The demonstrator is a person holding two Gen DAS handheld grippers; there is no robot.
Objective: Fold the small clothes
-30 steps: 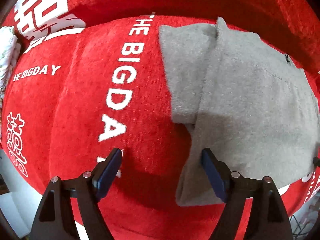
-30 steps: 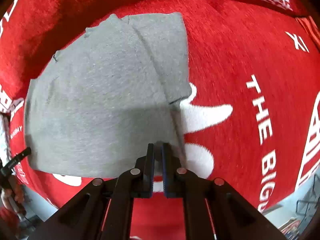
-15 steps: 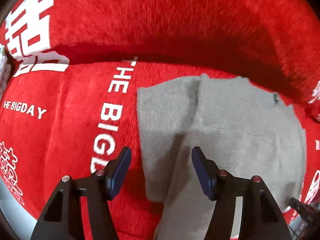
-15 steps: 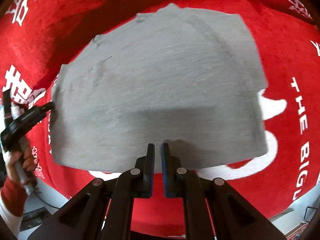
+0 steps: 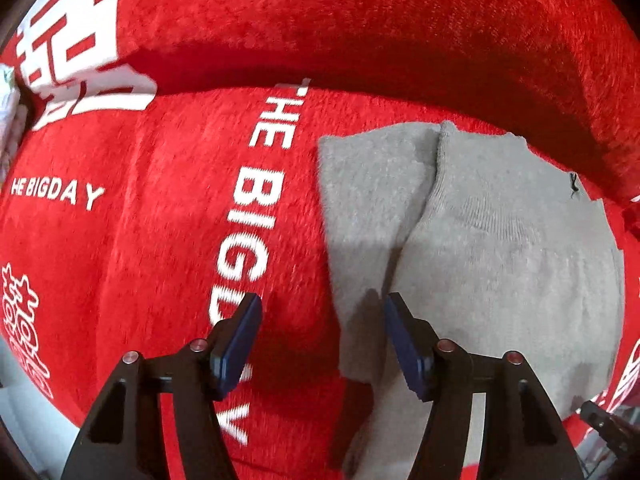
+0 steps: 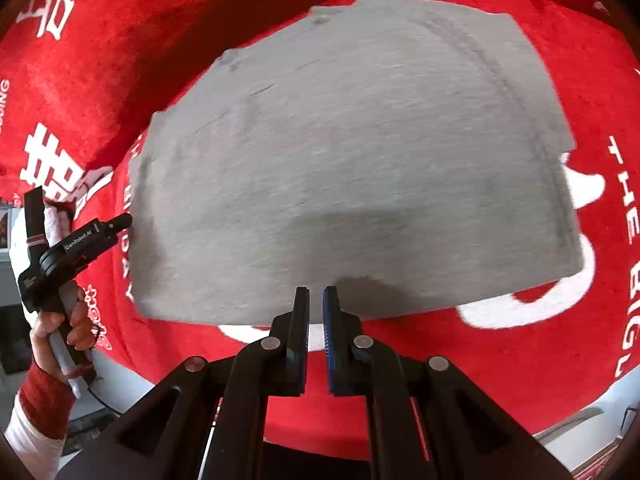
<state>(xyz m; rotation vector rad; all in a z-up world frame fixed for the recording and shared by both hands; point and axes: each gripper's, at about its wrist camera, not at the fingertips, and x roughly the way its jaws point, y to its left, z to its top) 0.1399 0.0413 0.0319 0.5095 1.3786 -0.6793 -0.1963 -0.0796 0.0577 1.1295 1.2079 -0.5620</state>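
A small grey knit garment (image 5: 500, 240) lies flat on the red plush cover, with one side flap (image 5: 368, 192) folded out to its left. My left gripper (image 5: 322, 320) is open, its fingers straddling the flap's left edge just above the cloth. In the right wrist view the garment (image 6: 360, 160) fills the middle. My right gripper (image 6: 316, 308) is nearly shut with a narrow gap, empty, at the garment's near edge. The left gripper (image 6: 116, 222) shows there at the garment's left edge.
The red cover (image 5: 160, 240) with white lettering spans the seat and the raised back (image 5: 360, 20). A white patterned item (image 5: 8, 112) sits at the far left. The cover's front edge drops to a pale floor (image 6: 580, 412).
The left gripper pulled back a little from the garment and narrowed its opening. The right gripper backed off slightly, staying at the near edge; the garment lies as before.
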